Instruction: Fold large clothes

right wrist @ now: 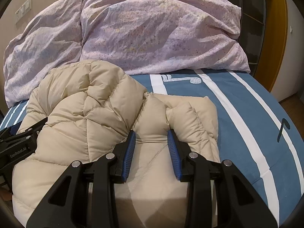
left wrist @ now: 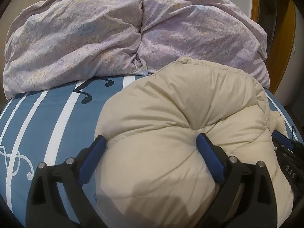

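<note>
Left gripper [left wrist: 150,142], seen from its own wrist camera, stands spread nearly to its widest across a bulging fold of the cream down jacket [left wrist: 180,114]; its blue pads [left wrist: 206,148] dent the padding on either side, though whether they press enough to hold it cannot be told. The jacket lies bunched on the blue striped bedsheet [left wrist: 47,117], near the foot of the rumpled lilac duvet [left wrist: 85,38], with part of the other gripper showing at the right edge. Right gripper [right wrist: 151,144], in its own view, stands partly closed, its jaws squeezing a narrow ridge of the same jacket [right wrist: 79,114], which spreads leftward in quilted lobes while a flatter flap lies on the sheet [right wrist: 247,114] to the right. Judged from this lie, a fold is being gathered or set down; the next move probably calls for both hands to act together, flattening the puffy bulk so that the fold stays. No containers appear in either view.
</note>
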Available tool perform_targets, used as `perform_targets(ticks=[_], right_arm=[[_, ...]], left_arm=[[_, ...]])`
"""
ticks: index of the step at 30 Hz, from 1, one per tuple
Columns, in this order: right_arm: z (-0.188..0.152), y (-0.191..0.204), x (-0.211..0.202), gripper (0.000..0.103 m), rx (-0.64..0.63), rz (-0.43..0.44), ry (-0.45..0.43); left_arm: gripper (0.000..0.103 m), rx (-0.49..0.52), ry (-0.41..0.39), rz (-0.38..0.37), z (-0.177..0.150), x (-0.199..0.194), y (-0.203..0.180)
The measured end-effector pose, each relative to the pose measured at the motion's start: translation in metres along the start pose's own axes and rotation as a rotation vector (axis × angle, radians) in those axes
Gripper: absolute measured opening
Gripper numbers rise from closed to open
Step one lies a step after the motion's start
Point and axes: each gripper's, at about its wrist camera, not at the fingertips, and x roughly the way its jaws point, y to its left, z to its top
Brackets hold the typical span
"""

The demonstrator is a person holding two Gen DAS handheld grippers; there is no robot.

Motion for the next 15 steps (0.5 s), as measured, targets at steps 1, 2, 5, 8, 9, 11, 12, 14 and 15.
perform_targets(ticks=[1, 2, 5, 8, 9, 11, 12, 14, 15], right_arm=[[0.0003, -0.0004, 0.0006, 0.037, -0.001, -0.001, 0.001], [0.0004, -0.0004, 0.0007, 0.037, -0.002, -0.002, 0.002], [0.0004, -0.0007, 0.0011, 0.037, -0.001, -0.001, 0.004], [0.0005, -0.0002, 0.0014, 0.037, 0.0, -0.001, 0.006], [0.0004, -0.0001, 0.0016, 0.037, 0.0, -0.001, 0.008], [0.0005, -0.0001, 0.0018, 0.038, 0.0, -0.001, 0.009], [0.0006, -0.0001, 0.0021, 0.038, -0.001, -0.001, 0.011], [0.0007, 0.0003, 0.0028, 0.038, -0.002, -0.004, 0.013], [0.0008, 0.0006, 0.003, 0.038, -0.003, -0.005, 0.015]], left_arm=[[0.097, 0.001, 0.002, 0.001, 0.0001, 0.0004, 0.0], [0.097, 0.001, 0.004, 0.002, 0.0003, 0.0007, 0.0001], [0.098, 0.002, 0.011, 0.008, 0.0008, 0.0017, -0.0001], [0.099, 0.006, 0.017, 0.014, 0.0017, 0.003, -0.0002], [0.099, 0.006, 0.02, 0.017, 0.0018, 0.0033, -0.0003], [0.099, 0.007, 0.023, 0.019, 0.002, 0.0037, -0.0005], [0.099, 0.008, 0.026, 0.021, 0.0022, 0.0042, -0.0006], [0.1, 0.009, 0.029, 0.025, 0.0025, 0.0045, -0.0009], [0.1, 0.009, 0.031, 0.026, 0.0026, 0.0047, -0.0008]])
